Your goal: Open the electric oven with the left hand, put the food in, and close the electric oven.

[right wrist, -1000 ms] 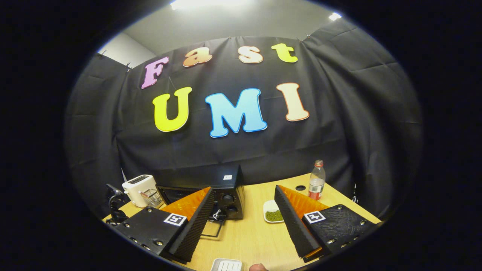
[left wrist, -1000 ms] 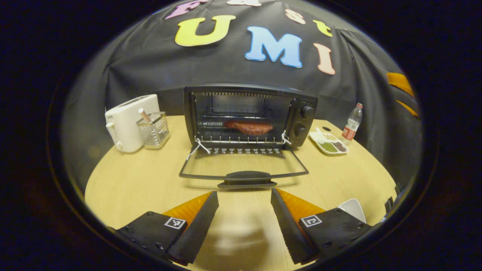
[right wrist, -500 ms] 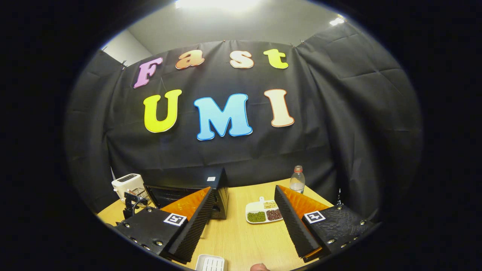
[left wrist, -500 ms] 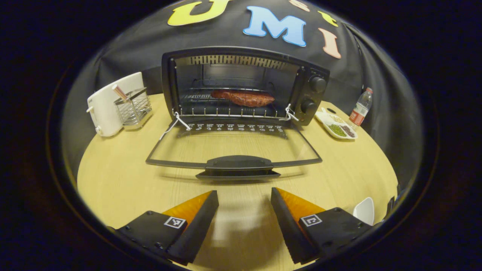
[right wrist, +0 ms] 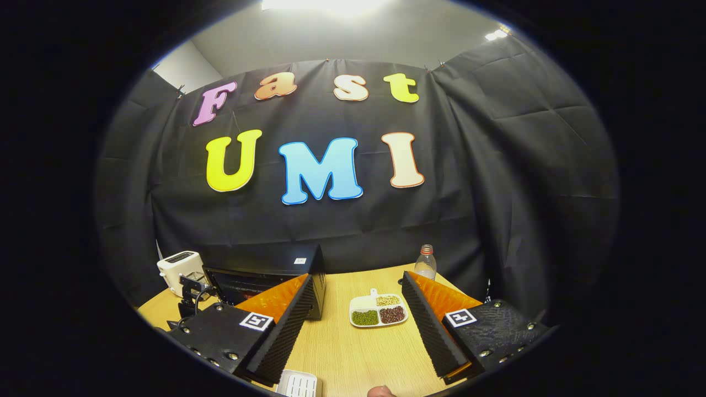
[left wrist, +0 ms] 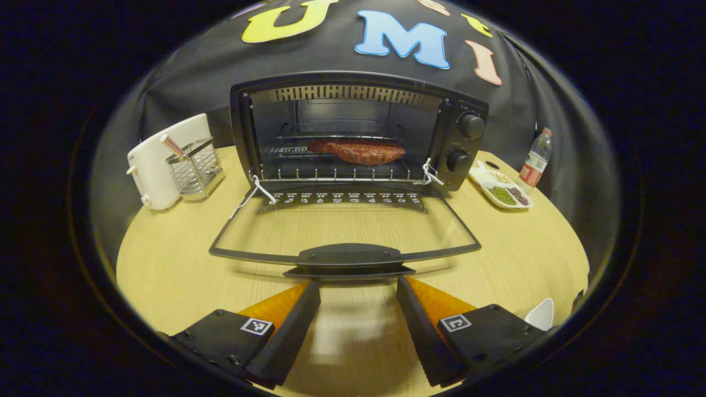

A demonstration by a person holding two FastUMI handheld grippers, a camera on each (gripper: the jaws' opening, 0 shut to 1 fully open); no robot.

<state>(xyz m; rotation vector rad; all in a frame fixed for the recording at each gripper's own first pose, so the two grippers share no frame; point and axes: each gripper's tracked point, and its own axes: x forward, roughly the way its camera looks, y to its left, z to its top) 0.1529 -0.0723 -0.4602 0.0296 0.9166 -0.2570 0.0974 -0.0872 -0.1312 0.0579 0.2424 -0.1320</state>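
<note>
The electric oven (left wrist: pixel 358 132) stands open on the surface (left wrist: pixel 165 259), its door (left wrist: pixel 345 231) folded down flat. One piece of food (left wrist: pixel 357 151) lies on the rack inside. Only closing is left, I think. The left gripper (left wrist: pixel 357 286) sits just before the door handle (left wrist: pixel 348 260), fingers apart and empty. The right gripper (right wrist: pixel 357 300) has its fingers apart too. I count one oven, one toaster (left wrist: pixel 151 162), one bottle (left wrist: pixel 536 157) and one snack dish (left wrist: pixel 499 187).
</note>
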